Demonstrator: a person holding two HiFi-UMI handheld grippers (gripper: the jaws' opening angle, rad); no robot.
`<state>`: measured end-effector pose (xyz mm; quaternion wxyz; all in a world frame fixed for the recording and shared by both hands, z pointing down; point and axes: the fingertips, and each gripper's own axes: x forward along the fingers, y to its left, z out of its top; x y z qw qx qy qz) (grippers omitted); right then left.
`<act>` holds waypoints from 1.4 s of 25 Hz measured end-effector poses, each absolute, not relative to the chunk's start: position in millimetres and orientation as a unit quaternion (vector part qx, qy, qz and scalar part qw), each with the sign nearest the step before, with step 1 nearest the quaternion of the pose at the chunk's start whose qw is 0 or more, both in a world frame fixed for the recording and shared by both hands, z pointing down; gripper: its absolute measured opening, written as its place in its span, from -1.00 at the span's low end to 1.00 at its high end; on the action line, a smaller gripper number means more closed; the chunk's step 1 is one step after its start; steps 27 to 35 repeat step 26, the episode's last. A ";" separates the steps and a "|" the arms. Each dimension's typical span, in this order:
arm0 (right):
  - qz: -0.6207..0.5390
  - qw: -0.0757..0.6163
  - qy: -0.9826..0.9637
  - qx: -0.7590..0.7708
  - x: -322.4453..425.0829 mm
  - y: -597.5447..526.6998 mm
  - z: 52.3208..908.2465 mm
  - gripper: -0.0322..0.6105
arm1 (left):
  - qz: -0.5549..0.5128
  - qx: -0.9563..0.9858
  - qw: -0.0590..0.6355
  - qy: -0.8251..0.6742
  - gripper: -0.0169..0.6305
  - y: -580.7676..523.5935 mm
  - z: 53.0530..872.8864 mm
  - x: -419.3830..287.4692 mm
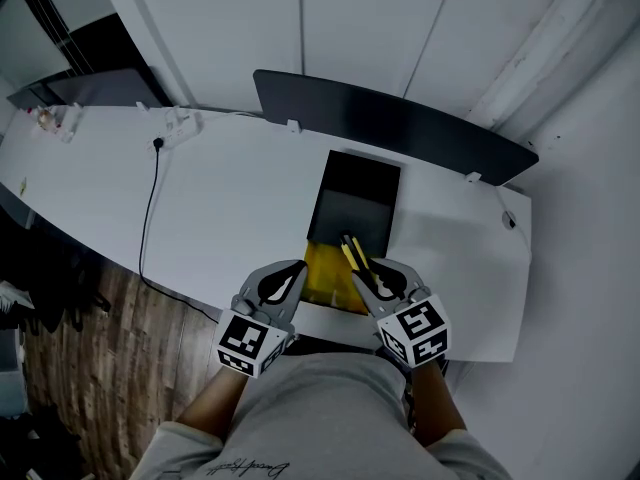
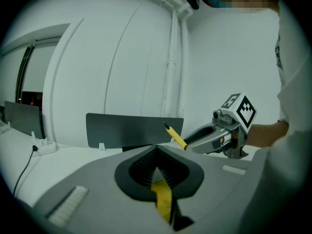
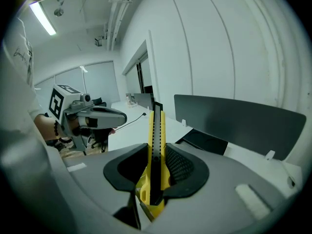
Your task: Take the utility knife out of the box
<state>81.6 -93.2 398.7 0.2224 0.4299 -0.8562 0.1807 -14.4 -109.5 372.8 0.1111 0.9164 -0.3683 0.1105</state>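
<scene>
My right gripper (image 1: 365, 271) is shut on a yellow utility knife (image 1: 351, 252) with a black slider. The knife stands up between the pads (image 3: 155, 150), lifted clear above the box's near end. The black box (image 1: 355, 203) lies open on the white table (image 1: 230, 203), and its yellow part (image 1: 325, 273) reaches toward me. My left gripper (image 1: 297, 270) sits at that yellow part's left edge, and a yellow strip (image 2: 163, 199) shows pinched between its jaws. From the left gripper view the right gripper (image 2: 195, 138) appears with the knife tip (image 2: 173, 133) pointing up and left.
A dark upright panel (image 1: 390, 118) runs along the table's back edge. A power strip (image 1: 180, 126) with a black cable (image 1: 150, 208) lies at the back left. Wooden floor (image 1: 90, 348) shows beyond the table's left edge. White walls stand behind.
</scene>
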 end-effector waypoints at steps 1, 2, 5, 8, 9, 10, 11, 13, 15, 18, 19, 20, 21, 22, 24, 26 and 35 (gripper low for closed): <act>0.180 0.223 -0.857 0.429 81.2 -93.3 398.5 -0.49 | 0.111 0.916 0.111 -0.368 -0.95 -109.4 372.6 -14.3; 0.179 0.223 -0.857 0.428 80.9 -93.3 398.5 -0.49 | 0.111 0.916 0.110 -0.369 -0.95 -109.3 372.5 -14.1; 0.180 0.222 -0.858 0.426 80.2 -92.9 400.0 -0.49 | 0.111 0.916 0.109 -0.369 -0.95 -109.2 373.7 -13.5; 0.180 0.222 -0.858 0.427 79.4 -92.3 399.6 -0.49 | 0.109 0.916 0.108 -0.371 -0.95 -109.5 372.5 -14.6; 0.179 0.222 -0.858 0.427 79.2 -92.1 399.2 -0.49 | 0.108 0.916 0.109 -0.371 -0.95 -109.5 371.8 -14.9; 0.179 0.222 -0.858 0.427 79.1 -91.8 399.2 -0.49 | 0.107 0.916 0.109 -0.372 -0.95 -109.3 371.4 -15.1; 0.179 0.222 -0.858 0.427 79.1 -91.4 399.4 -0.49 | 0.107 0.915 0.110 -0.372 -0.95 -108.9 371.4 -15.1; 0.179 0.222 -0.858 0.426 78.7 -90.5 399.9 -0.49 | 0.107 0.915 0.110 -0.373 -0.95 -107.7 371.9 -15.1; 0.179 0.223 -0.859 0.425 77.5 -90.0 399.8 -0.49 | 0.107 0.915 0.110 -0.373 -0.95 -107.0 371.8 -15.5; 0.179 0.223 -0.859 0.424 75.2 -89.3 399.2 -0.49 | 0.106 0.915 0.109 -0.373 -0.95 -106.4 370.1 -16.6; 0.179 0.224 -0.859 0.424 74.9 -88.5 399.4 -0.49 | 0.106 0.915 0.109 -0.373 -0.95 -105.7 369.9 -16.6; 0.179 0.224 -0.859 0.424 74.8 -87.8 399.7 -0.49 | 0.106 0.915 0.109 -0.373 -0.95 -105.0 369.9 -16.5; 0.179 0.224 -0.859 0.424 74.9 -87.4 400.0 -0.49 | 0.106 0.915 0.110 -0.373 -0.95 -104.5 370.1 -16.3; 0.180 0.224 -0.859 0.424 75.1 -87.3 400.2 -0.49 | 0.106 0.915 0.110 -0.373 -0.95 -104.3 370.4 -16.2; 0.180 0.223 -0.859 0.424 75.1 -87.3 400.7 -0.49 | 0.107 0.915 0.110 -0.373 -0.95 -104.0 371.2 -16.2; 0.181 0.222 -0.859 0.424 75.1 -87.2 401.2 -0.49 | 0.108 0.915 0.111 -0.374 -0.95 -103.5 372.3 -16.3; 0.181 0.222 -0.859 0.424 75.1 -87.2 401.2 -0.49 | 0.108 0.915 0.111 -0.374 -0.95 -103.5 372.3 -16.3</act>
